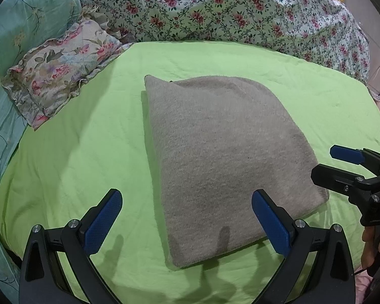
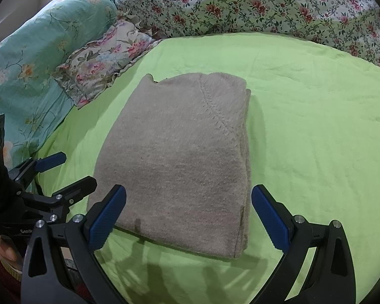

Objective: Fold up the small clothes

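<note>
The grey knitted sweater lies folded into a compact, thick rectangle on the flat lime-green sheet, directly ahead of both grippers and touching neither. The left gripper hovers with its blue-padded fingers spread wide and nothing between them; the garment's near edge sits just beyond and between its fingertips, offset toward its right finger. The right gripper is likewise wide apart and empty, with the near edge of the sweater just in front of its left finger.

Judging by the tidy stacked layers and both tools standing clear, the folding of this piece looks essentially done; what may remain is a final squaring or setting it aside, and no other small garments show in either view.

The right wrist view reveals a diagonal raglan seam across the top layer and the stacked layer edges down the bundle's side nearest the right gripper's right finger, which the left view does not show. The left wrist view instead shows the clean folded spine on the side toward its own left finger. Each view catches the other gripper at its edge.
</note>
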A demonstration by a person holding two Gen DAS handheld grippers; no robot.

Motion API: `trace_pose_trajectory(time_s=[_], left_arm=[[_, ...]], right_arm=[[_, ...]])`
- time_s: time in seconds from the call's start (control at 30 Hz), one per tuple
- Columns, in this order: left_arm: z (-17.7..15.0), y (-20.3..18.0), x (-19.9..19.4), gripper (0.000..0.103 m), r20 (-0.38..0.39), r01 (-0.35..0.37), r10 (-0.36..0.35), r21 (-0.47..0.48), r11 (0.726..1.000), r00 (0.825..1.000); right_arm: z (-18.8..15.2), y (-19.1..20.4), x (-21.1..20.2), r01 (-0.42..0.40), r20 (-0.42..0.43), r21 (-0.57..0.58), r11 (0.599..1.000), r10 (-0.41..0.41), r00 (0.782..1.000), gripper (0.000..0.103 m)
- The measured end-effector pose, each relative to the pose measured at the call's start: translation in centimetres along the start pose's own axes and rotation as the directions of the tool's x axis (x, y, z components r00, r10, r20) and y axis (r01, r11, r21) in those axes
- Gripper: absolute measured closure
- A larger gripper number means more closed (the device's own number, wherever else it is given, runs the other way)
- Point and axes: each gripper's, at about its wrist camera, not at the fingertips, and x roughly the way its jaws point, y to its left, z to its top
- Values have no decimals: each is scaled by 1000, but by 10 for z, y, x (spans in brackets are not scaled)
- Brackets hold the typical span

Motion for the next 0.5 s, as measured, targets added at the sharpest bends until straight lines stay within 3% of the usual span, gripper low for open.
trace_pose_trajectory(time_s=[0.5], left_arm=[[4, -4, 0, 1, -2, 1, -1, -2, 1000, 1000]], right_arm=[[2, -1, -2, 1, 7, 3, 1000, -1, 1000, 4]])
